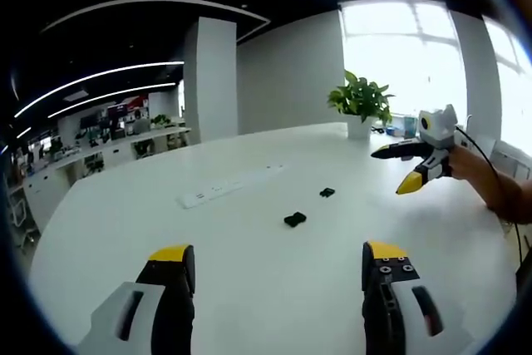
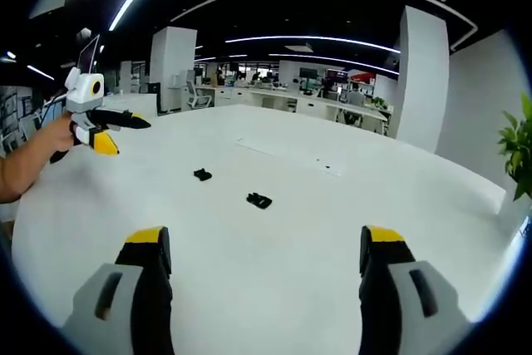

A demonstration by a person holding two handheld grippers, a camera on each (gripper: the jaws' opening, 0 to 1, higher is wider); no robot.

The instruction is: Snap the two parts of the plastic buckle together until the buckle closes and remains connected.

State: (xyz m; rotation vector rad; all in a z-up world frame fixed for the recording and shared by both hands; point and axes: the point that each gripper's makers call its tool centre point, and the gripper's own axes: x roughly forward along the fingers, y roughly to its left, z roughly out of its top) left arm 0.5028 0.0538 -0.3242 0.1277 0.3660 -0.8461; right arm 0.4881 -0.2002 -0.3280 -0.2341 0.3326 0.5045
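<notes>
White office table (image 1: 249, 288) holds 2 separate black buckle parts (image 1: 294, 219) (image 1: 327, 193); both grippers (image 1: 278, 276) (image 2: 266, 276) hover spread.

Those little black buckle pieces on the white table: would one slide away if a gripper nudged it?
Probably. The nearer buckle piece looks small and low, lying flat on the smooth, glossy table, so it is likely light and would skid rather than roll or tip. It seems to be rigid plastic, so not floppy. The other piece should behave alike.

no readable text, labels, brands or numbers, far office screens and signs too blurred to make out, table bare of print
</notes>
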